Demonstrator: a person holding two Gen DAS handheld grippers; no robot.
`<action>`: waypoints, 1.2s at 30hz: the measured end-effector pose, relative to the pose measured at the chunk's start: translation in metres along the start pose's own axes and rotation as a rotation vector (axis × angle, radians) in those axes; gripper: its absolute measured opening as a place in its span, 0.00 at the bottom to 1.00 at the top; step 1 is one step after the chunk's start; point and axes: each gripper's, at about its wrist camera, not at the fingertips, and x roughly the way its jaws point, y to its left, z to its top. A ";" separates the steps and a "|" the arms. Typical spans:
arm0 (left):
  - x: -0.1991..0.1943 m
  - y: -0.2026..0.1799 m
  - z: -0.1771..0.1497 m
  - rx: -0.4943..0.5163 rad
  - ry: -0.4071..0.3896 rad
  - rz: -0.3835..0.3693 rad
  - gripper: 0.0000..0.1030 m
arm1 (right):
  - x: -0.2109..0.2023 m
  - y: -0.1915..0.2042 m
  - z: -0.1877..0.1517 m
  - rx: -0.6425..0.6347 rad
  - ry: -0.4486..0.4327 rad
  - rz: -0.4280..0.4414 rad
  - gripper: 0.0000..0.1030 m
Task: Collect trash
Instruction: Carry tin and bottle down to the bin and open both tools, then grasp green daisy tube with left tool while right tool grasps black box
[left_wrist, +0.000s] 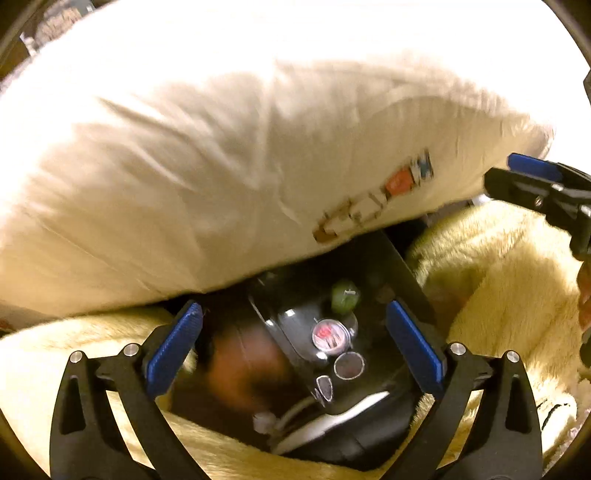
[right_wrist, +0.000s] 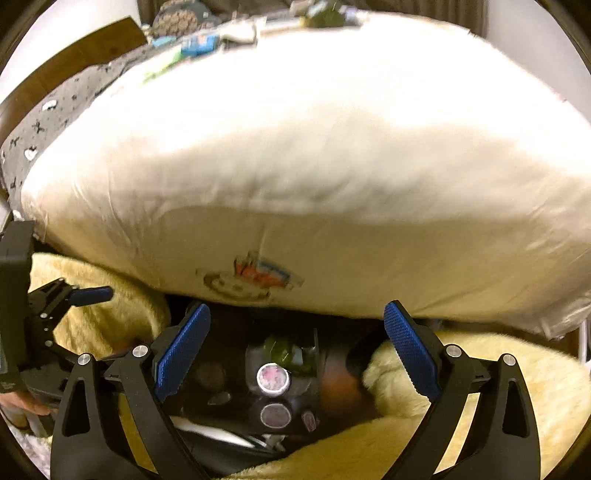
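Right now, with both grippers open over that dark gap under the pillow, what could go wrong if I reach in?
1. The pillow overhangs the gap; it may sag and hide the items.
2. The small round lidded container sits close to a green item and a dark disc; the open right gripper might knock them.
3. The fuzzy yellow blanket crowds the open left gripper and could snag.

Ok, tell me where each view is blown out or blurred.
Left wrist view: the pillow is overexposed along the top and smeared by motion; the dark gap below is dim, the brown patch there blurred. Right wrist view: pillow top glares white, the clutter behind it is streaked.
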 end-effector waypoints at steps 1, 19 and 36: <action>-0.006 0.001 0.004 0.003 -0.020 0.011 0.92 | -0.008 -0.002 0.004 0.002 -0.027 -0.010 0.93; -0.093 0.050 0.085 -0.057 -0.311 0.141 0.92 | -0.057 0.002 0.095 -0.047 -0.310 -0.059 0.92; -0.055 0.092 0.196 -0.133 -0.343 0.196 0.89 | 0.022 0.041 0.206 -0.067 -0.281 0.048 0.71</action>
